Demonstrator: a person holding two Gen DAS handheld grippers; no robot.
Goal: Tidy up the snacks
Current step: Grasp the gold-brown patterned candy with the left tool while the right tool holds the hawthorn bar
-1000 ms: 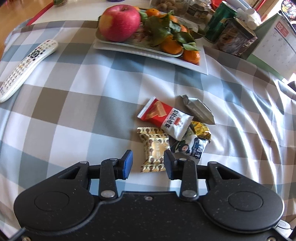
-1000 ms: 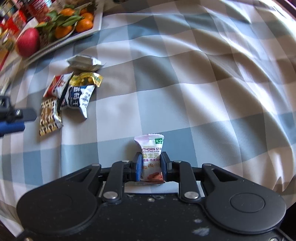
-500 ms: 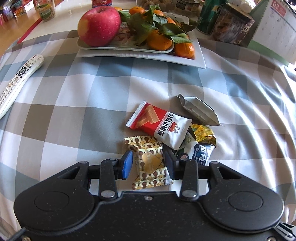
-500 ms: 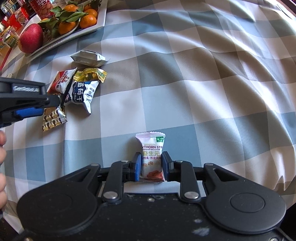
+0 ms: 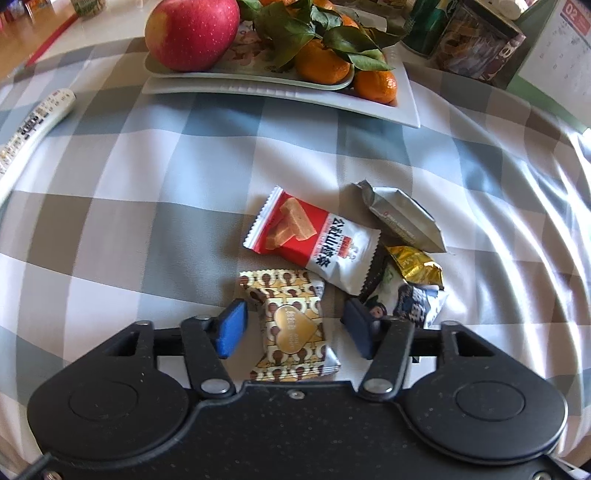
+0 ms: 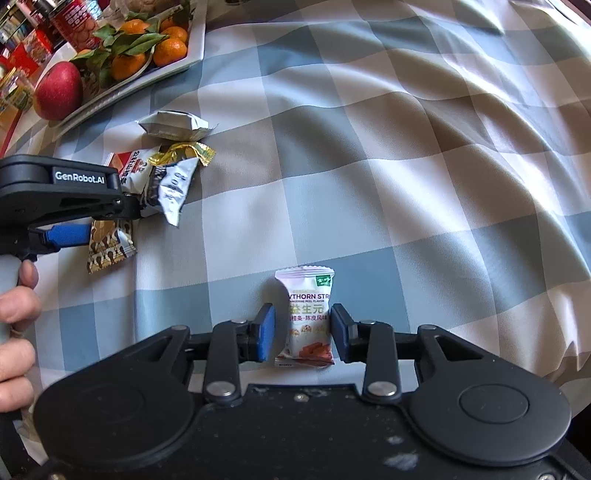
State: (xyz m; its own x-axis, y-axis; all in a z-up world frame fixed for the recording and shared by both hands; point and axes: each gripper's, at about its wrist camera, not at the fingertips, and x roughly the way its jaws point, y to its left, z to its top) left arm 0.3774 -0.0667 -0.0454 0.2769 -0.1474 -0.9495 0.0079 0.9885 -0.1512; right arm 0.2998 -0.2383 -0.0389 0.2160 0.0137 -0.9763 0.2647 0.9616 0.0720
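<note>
My left gripper [image 5: 295, 326] points down at the checked cloth, its jaws opening. A gold-and-brown patterned snack [image 5: 291, 325] lies between the blue pads, touching neither. Just beyond it sit a red-and-white packet [image 5: 314, 240], a silver packet [image 5: 402, 218], a gold wrapper [image 5: 413, 262] and a dark blue packet [image 5: 417, 302], bunched together. My right gripper [image 6: 302, 332] is also opening. A white hawthorn-strip packet [image 6: 308, 317] lies flat between its pads, with a clear gap on the left side. The same snack pile [image 6: 166, 177] shows at the left of the right wrist view.
A white tray [image 5: 280, 94] with a red apple [image 5: 192, 31] and leafy tangerines [image 5: 321, 62] stands behind the snacks. A remote [image 5: 33, 122] lies at the left, tins [image 5: 476, 40] and a calendar [image 5: 561, 48] at the back right. A hand [image 6: 16, 325] holds the left gripper's handle.
The left gripper has come down over the gold-and-brown snack and its jaws have spread wide. The right jaws have parted and let go of the hawthorn packet, which stays in place.
</note>
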